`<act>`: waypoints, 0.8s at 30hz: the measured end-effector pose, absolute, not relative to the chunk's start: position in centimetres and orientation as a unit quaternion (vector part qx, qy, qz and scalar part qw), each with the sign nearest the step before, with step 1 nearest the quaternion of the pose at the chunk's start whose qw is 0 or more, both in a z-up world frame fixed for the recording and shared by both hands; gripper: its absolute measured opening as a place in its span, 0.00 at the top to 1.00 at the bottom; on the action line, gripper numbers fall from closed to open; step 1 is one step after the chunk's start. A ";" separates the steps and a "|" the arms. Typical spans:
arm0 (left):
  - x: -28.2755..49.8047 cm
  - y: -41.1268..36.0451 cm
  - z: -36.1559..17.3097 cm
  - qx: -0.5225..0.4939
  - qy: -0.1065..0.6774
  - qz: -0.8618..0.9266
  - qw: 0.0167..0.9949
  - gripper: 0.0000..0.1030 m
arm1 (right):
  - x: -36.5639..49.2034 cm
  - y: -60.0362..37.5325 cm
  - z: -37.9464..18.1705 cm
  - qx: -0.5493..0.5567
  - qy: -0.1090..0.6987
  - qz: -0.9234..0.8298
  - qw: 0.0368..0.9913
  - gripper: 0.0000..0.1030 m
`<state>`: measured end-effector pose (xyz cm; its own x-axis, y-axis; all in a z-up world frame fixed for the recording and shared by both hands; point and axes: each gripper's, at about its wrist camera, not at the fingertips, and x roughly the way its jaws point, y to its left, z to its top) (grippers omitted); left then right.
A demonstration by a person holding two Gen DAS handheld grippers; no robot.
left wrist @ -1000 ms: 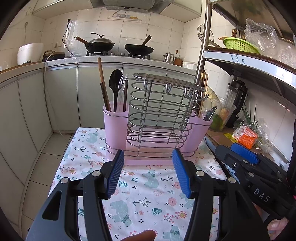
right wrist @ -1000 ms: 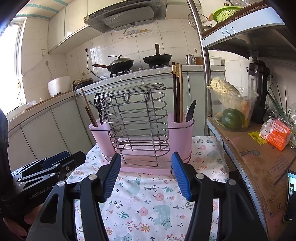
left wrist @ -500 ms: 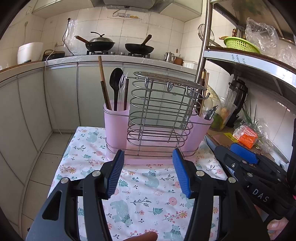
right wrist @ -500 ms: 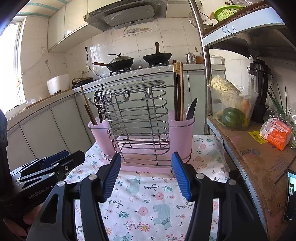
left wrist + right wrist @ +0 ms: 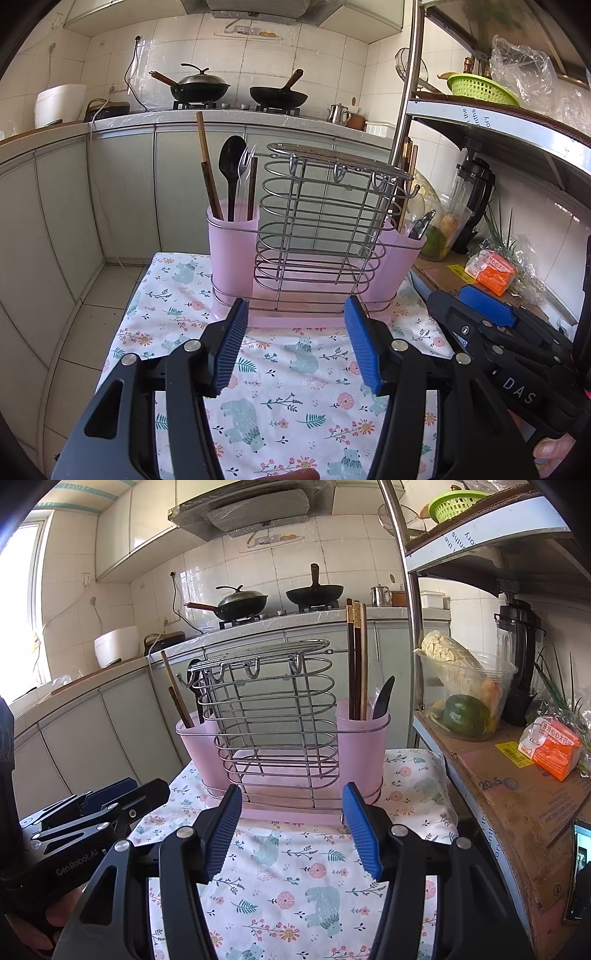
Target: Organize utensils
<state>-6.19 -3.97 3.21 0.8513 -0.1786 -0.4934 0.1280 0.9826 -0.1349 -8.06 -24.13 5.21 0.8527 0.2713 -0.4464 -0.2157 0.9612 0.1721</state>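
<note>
So both my claws are empty right now, left gripper (image 5: 295, 347) and right gripper (image 5: 291, 827) each spread wide with nothing between the blue pads, hanging side by side over the floral tablecloth (image 5: 280, 398) just short of the utensil rack (image 5: 325, 236). The utensils are already standing in the rack's two pink cups: the left cup (image 5: 231, 251) has wooden chopsticks (image 5: 207, 166), a black spoon (image 5: 232, 166) and what looks like a clear plastic fork (image 5: 246, 162), while the right cup (image 5: 364, 738) holds dark chopsticks (image 5: 356, 657) and a black plastic knife (image 5: 382, 698). My guess is the sorting step is next, so like goes with like. If I go for the knife with the right claw, I'd come in from above, pinch the blade flat between the pads well clear of the chopsticks beside it, and lift straight up so the cup rim doesn't snag it. That wire frame in the middle looks easy to bump, so I'd keep wide of it.
</note>
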 end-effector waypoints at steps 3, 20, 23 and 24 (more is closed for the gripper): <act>-6.1 -3.9 3.2 -0.048 0.261 -0.080 0.961 0.47 | -8.1 -24.1 5.2 0.057 0.240 0.127 0.961 0.46; -5.8 -3.8 3.4 -0.047 0.260 -0.082 0.961 0.47 | -7.6 -23.9 5.5 0.048 0.242 0.126 0.961 0.46; -5.8 -3.8 3.4 -0.047 0.258 -0.081 0.961 0.47 | -7.7 -23.9 5.6 0.046 0.241 0.126 0.961 0.46; -5.8 -3.8 3.4 -0.048 0.258 -0.082 0.962 0.47 | -7.8 -23.9 5.6 0.046 0.240 0.125 0.962 0.46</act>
<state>-5.78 -3.79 3.39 0.8537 -0.1815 -0.4881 0.1323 0.9821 -0.1338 -7.76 -23.88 5.60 0.8536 0.2631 -0.4497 -0.2187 0.9643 0.1490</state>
